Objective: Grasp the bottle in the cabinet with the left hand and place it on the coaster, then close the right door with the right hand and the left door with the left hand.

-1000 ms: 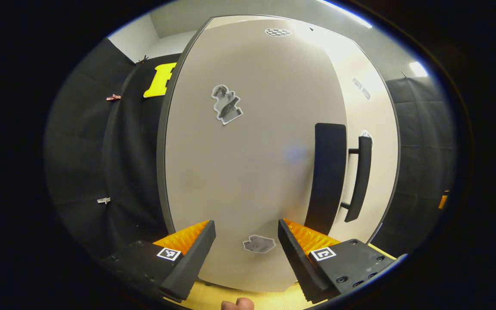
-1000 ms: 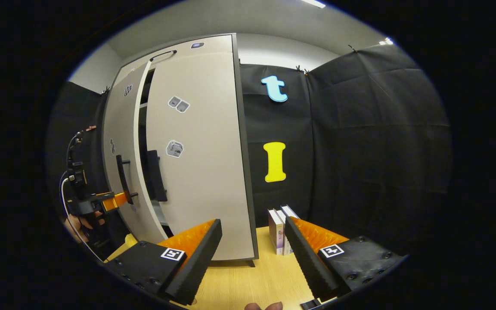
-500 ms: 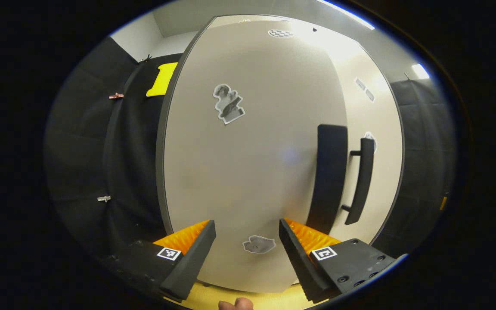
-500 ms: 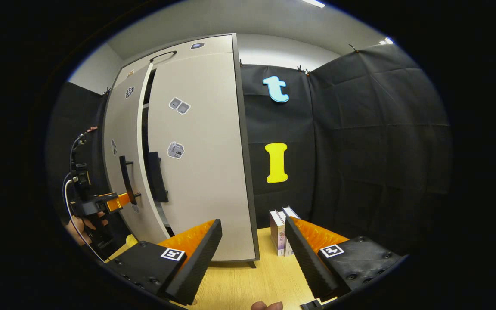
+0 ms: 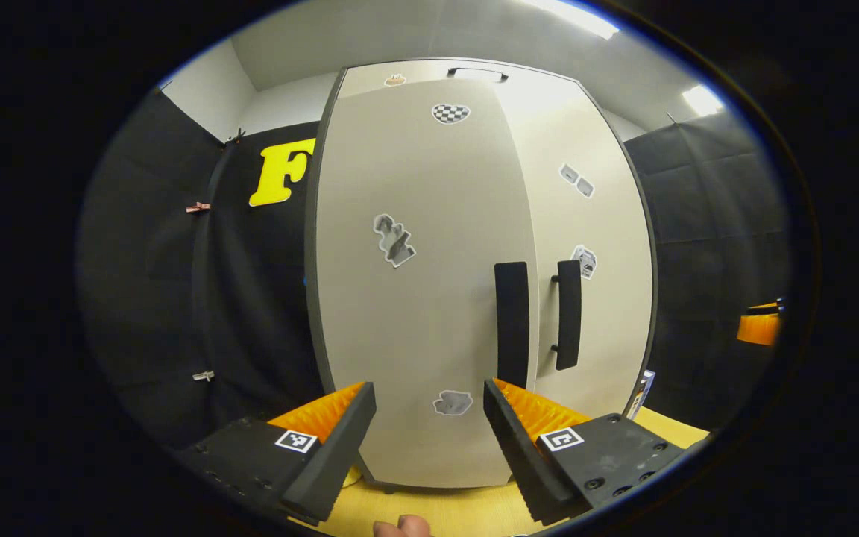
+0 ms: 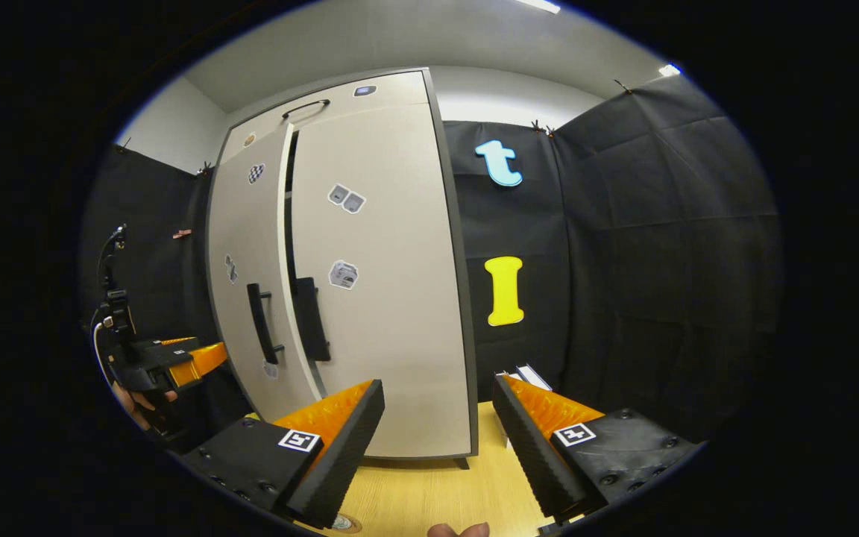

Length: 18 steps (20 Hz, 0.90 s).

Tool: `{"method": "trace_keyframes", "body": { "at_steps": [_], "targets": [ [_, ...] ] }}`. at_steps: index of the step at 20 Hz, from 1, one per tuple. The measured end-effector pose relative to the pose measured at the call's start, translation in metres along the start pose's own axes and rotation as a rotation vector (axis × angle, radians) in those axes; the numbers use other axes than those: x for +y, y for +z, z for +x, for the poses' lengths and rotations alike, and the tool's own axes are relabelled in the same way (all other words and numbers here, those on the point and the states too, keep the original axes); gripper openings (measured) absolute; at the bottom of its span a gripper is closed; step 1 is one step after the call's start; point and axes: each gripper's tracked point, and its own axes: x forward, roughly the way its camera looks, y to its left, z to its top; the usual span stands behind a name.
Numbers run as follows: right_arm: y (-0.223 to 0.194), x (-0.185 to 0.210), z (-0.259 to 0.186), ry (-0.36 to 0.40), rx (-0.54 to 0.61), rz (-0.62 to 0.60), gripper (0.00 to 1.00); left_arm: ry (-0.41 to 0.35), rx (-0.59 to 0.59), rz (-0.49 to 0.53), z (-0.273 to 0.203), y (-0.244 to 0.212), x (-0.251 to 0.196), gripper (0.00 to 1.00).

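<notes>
The tall beige cabinet stands on the wooden table. Its left door (image 5: 422,298) and right door (image 5: 601,246) are nearly flush. In the right gripper view a thin dark slit (image 6: 291,186) still shows between the left door (image 6: 247,246) and the right door (image 6: 392,298). Two dark vertical handles (image 5: 511,321) (image 5: 567,313) sit side by side at the meeting edges. My left gripper (image 5: 429,432) is open and faces the left door from a short distance, touching nothing. It also appears at the far left (image 6: 176,358), held by a hand. My right gripper (image 6: 437,440) is open in front of the right door, empty.
Books (image 6: 530,373) stand on the table to the right of the cabinet, partly behind my right finger. A small round disc (image 6: 344,522) peeks out at the table's near edge. The right gripper's tip (image 5: 757,328) shows at the far right. Black cloth walls surround the booth.
The left door has swung almost shut, narrowing the gap between the doors. My left gripper has drawn back from that door. The right gripper has drifted slightly.
</notes>
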Motion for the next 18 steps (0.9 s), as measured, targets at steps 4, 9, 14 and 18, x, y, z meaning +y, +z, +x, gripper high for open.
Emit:
{"method": "trace_keyframes", "body": {
  "at_steps": [4,9,14,18],
  "targets": [
    [0.004,0.014,-0.01,0.019,-0.01,-0.008,0.98,0.008,0.006,0.003,-0.036,0.003,0.01,0.93],
    [0.007,0.029,-0.022,0.019,-0.022,-0.041,0.98,0.019,0.006,0.013,-0.074,0.003,0.019,0.93],
    [0.011,0.041,-0.032,0.006,-0.044,-0.1,0.98,0.061,0.001,0.001,-0.103,0.003,0.032,0.93],
    [0.012,0.049,-0.037,0.008,-0.052,-0.114,0.98,0.069,0.0,-0.004,-0.114,0.004,0.039,0.93]
  ]
}}
